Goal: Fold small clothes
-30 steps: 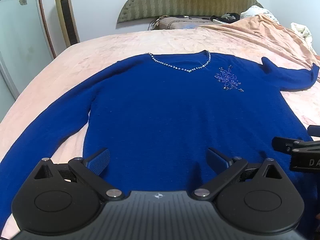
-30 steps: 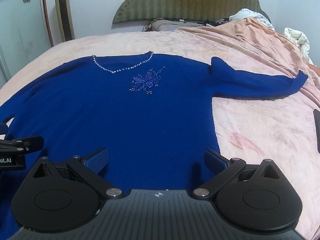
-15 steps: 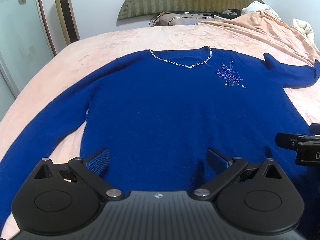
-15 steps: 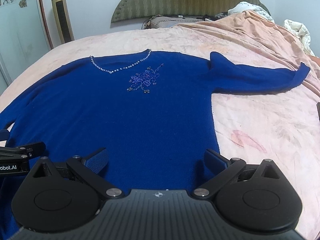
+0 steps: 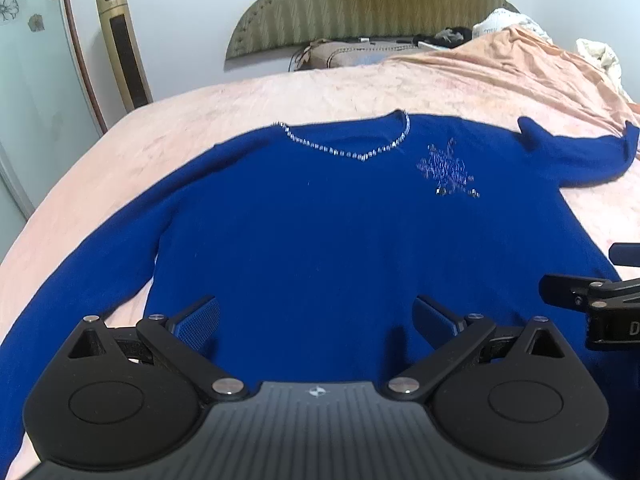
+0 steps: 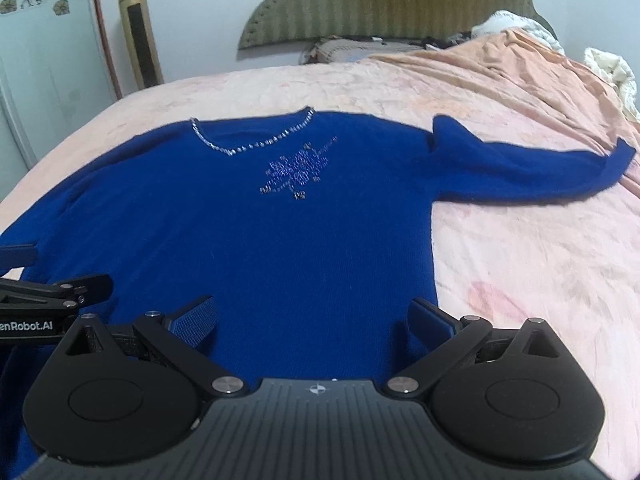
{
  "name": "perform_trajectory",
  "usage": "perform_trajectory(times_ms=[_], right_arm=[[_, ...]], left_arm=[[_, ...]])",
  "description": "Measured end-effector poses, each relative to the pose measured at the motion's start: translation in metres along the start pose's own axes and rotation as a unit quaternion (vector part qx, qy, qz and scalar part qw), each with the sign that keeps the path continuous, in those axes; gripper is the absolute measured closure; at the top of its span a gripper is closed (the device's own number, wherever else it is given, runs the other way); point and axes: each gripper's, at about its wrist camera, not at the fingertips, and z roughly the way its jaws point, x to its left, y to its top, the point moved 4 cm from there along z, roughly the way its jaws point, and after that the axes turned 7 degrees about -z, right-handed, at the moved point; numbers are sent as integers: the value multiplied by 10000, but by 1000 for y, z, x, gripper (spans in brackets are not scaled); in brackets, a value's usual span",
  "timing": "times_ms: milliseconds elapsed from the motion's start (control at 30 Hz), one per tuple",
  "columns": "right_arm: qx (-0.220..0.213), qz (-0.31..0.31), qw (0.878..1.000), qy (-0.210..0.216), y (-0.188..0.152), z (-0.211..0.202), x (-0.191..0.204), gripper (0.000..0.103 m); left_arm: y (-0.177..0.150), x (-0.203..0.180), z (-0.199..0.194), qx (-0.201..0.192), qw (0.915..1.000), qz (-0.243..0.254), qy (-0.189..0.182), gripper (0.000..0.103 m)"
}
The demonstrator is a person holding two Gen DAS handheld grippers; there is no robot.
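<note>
i am holding my left gripper (image 5: 316,316) over the lower part of a blue sweater (image 5: 320,232), its fingers spread wide with nothing between them. my right gripper (image 6: 314,316) is hanging the same way beside it, jaws wide apart and empty, above the hem near the sweater's right edge. the sweater is lying flat and face up on the pink bedspread (image 6: 520,248), both sleeves stretching outward, the beaded neckline (image 5: 352,152) pointing toward the green headboard (image 5: 376,0). a sparkly flower motif (image 6: 296,172) is sitting just below the neckline. a gold tower fan (image 5: 124,48) is standing by the wall, left of the bed.
</note>
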Motion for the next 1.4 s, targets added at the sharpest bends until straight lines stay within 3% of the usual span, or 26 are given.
perform_trajectory(times_ms=[200,300,400,500,600,733,933,1067,1233,1300,1333,1400], right_arm=[[-647,-377,9972,69,14,-9,-19,0],[-628,-563,9964,1,19,-4,-36,0],[-645,-230,9976,110,24,1,-69,0],[-708,404,9967,-63,30,11,-122,0],[-705,959,9894,-837,38,24,-184,0],[-649,1095,9648,-2302,50,47,-260,0],[201,1091,9327,-3431,57,103,-345,1],[467,1214,8928,-4313,54,94,-387,1],[334,1629,8390,-5182,33,40,-433,1],[109,2016,8282,-5228,21,18,-448,0],[-124,2302,8356,-4986,16,13,-454,0],[-831,2947,8686,-3897,9,4,-460,0]], left_arm=[[17,-9,8,-299,9994,-178,53,0],[20,-17,16,-331,9993,-167,-6,0],[20,-23,26,-294,9995,-109,83,0],[18,-28,33,-312,9994,-60,148,0],[17,-35,38,-314,9992,103,211,0],[14,-44,45,-261,9989,307,226,0],[14,-50,48,-281,9975,582,296,0],[17,-48,47,-380,9963,672,385,0],[19,-49,53,-242,9975,613,253,0],[19,-51,55,-203,9977,611,203,0],[19,-51,54,-215,9976,619,202,0],[19,-53,53,-246,9973,651,233,0]])
